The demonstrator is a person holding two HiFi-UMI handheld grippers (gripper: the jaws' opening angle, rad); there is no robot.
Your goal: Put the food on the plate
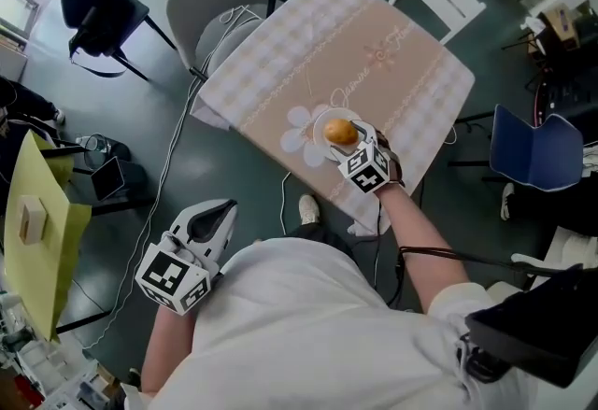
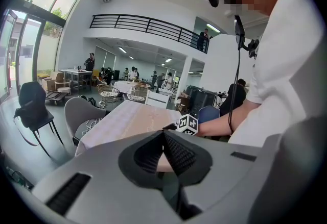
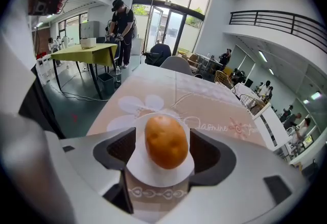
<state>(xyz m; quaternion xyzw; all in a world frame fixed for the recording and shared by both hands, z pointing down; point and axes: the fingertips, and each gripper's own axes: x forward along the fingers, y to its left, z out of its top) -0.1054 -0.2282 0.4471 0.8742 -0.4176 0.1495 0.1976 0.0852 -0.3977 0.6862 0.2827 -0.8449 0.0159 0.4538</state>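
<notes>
On the plate (image 1: 320, 130): food (image 1: 341, 132), an egg-shaped brown piece, by the table (image 1: 374, 44) near edge, long axis along the jaws.
Right gripper (image 3: 163, 151): nearer tool; jaws spread wide either side of the food, gripping nothing.
Left gripper (image 2: 164, 152): jaws pressed together, empty, well apart at near left.

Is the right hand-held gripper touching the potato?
Cannot tell. Right gripper view: plate shows between potato and one pad, but the other pad meets the potato's outline, no clear gap.
</notes>
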